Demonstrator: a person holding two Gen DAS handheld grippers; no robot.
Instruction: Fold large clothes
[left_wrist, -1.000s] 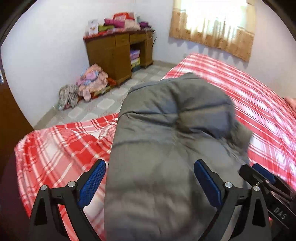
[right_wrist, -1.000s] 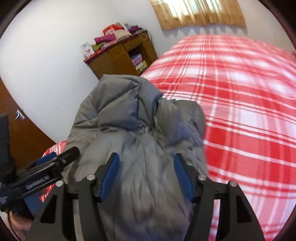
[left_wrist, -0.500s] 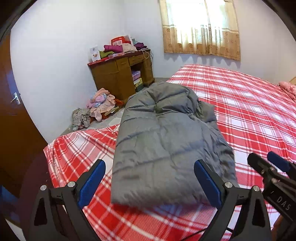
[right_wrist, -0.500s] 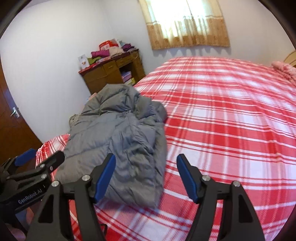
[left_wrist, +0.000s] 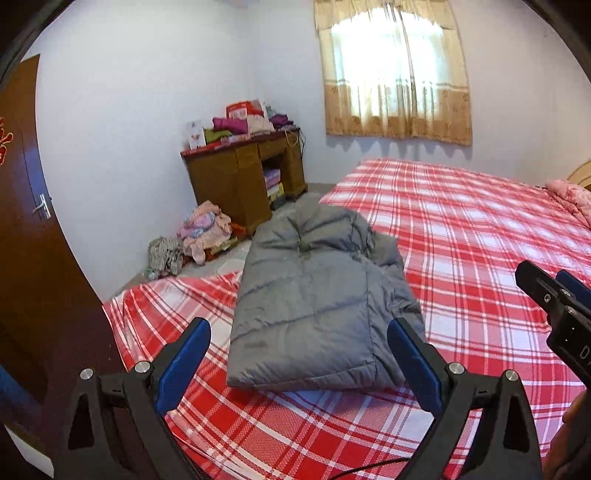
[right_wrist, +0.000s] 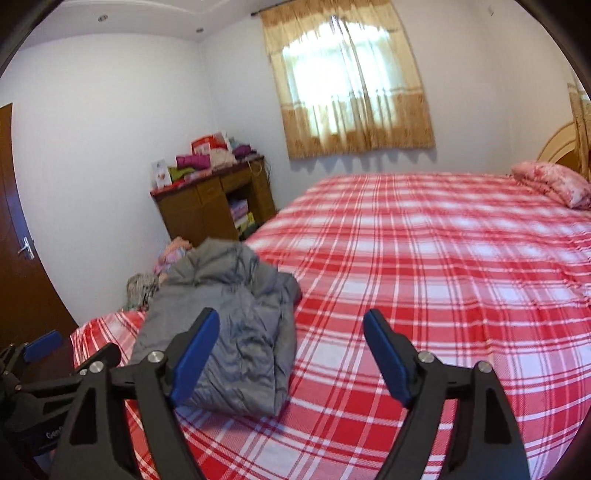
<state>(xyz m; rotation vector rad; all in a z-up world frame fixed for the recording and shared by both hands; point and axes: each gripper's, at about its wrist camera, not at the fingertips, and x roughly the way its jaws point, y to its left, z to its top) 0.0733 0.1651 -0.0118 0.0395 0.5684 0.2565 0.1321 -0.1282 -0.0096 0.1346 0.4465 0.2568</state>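
A grey padded jacket (left_wrist: 314, 295) lies folded into a long bundle on the red plaid bed (left_wrist: 480, 240), near its left corner. It also shows in the right wrist view (right_wrist: 236, 332). My left gripper (left_wrist: 299, 358) is open and empty, held back above the bed's near edge, apart from the jacket. My right gripper (right_wrist: 291, 354) is open and empty, raised to the right of the jacket. The right gripper's body shows at the right edge of the left wrist view (left_wrist: 561, 314).
A wooden desk (left_wrist: 243, 177) stacked with clothes stands against the far wall. A pile of clothes (left_wrist: 199, 232) lies on the floor beside it. A brown door (left_wrist: 26, 221) is at the left. A pink pillow (right_wrist: 550, 182) lies at the bed's head. A curtained window (right_wrist: 351, 85) is behind.
Both grippers have pulled back and up from the jacket, which now lies still and folded on the bed. Both stay open.
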